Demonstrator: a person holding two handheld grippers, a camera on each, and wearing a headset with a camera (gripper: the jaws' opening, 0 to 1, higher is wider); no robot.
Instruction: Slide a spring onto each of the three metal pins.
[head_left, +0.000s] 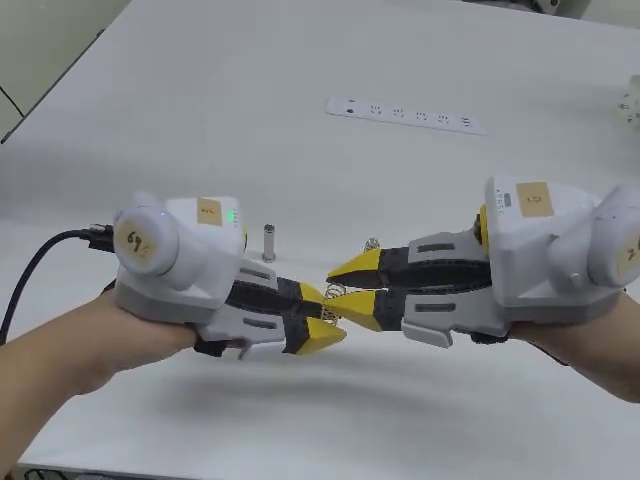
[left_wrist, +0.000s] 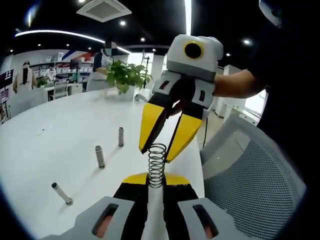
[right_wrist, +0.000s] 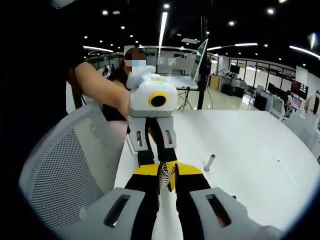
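The white table (head_left: 300, 100) carried everything. Over it the left gripper (head_left: 320, 318) and right gripper (head_left: 333, 291) met tip to tip. The left's jaws were clamped on the spring (left_wrist: 156, 165); the right's stood apart, straddling its free end. A near sprung pin (left_wrist: 100, 156) and a far sprung pin (left_wrist: 120, 136) looked done. The bare pin (head_left: 269, 243) stood upright at ten o'clock from the level spring, nearer the left gripper.
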